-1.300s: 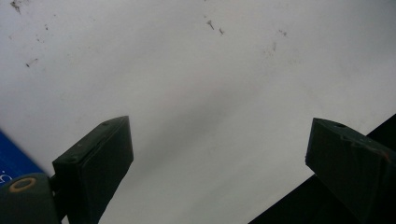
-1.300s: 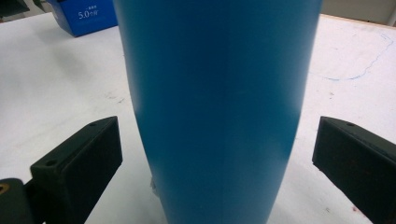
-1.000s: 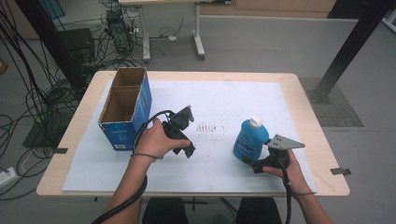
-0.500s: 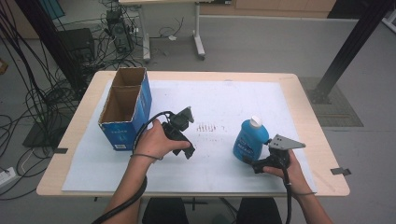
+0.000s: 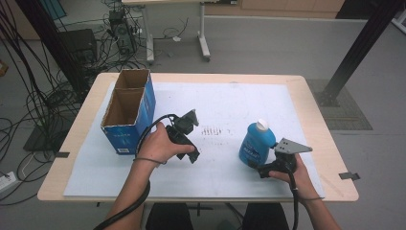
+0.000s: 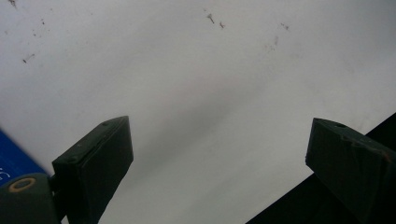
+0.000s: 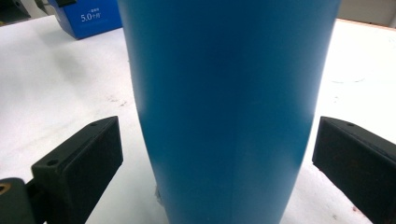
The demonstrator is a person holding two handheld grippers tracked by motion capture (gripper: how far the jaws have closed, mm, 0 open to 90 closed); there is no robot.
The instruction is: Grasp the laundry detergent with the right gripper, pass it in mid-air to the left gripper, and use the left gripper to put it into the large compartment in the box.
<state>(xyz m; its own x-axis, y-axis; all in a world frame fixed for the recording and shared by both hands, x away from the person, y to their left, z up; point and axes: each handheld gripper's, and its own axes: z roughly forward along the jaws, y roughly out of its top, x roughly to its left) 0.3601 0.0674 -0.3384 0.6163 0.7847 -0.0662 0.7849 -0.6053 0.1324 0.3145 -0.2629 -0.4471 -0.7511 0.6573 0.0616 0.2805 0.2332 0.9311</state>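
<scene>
The right gripper (image 7: 215, 163) is held low at the near right of the table (image 5: 316, 96), its jaws spread wide. A blue bottle (image 7: 224, 102) stands upright between them, with a gap to each jaw, so it is not yet pinched. In the high view the bottle (image 5: 256, 143) is seen just ahead of this gripper (image 5: 268, 167). The left gripper (image 6: 219, 154) is pointed down at the white sheet (image 6: 187, 70), its jaws also spread with nothing between them. A blue box (image 5: 128, 112), open-topped, stands to its left.
</scene>
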